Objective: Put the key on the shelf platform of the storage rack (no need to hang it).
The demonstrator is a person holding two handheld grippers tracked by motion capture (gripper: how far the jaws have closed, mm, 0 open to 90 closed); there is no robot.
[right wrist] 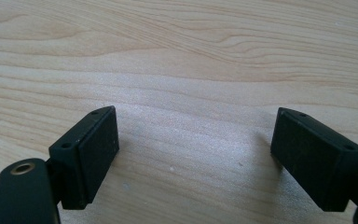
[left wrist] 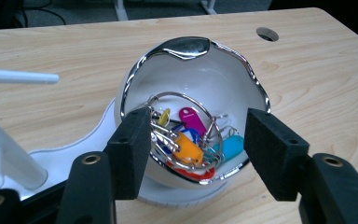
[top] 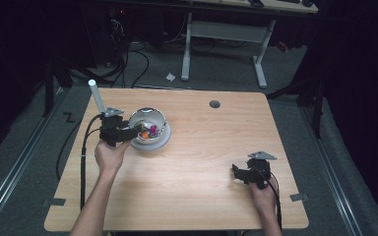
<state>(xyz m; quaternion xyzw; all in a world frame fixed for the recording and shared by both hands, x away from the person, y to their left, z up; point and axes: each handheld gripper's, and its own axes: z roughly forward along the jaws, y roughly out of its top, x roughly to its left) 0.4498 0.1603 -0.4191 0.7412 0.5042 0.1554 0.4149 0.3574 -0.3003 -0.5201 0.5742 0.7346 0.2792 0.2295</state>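
A wooden surface [top: 192, 196] is carrying a white bowl [top: 149, 129] on its left half, with small coloured pieces lying inside. The left claw [top: 134, 131] is sitting at the bowl's near-left rim, its tips reaching over the edge, with a white rod [top: 97, 96] rising from just behind it. The right claw [top: 237, 172] is resting well apart on the near right, pointing left. A round hole [top: 214, 104] is showing near the far edge.

Bright lit table [top: 187, 187], dark surroundings, bowl rim [left wrist: 186, 46] glare
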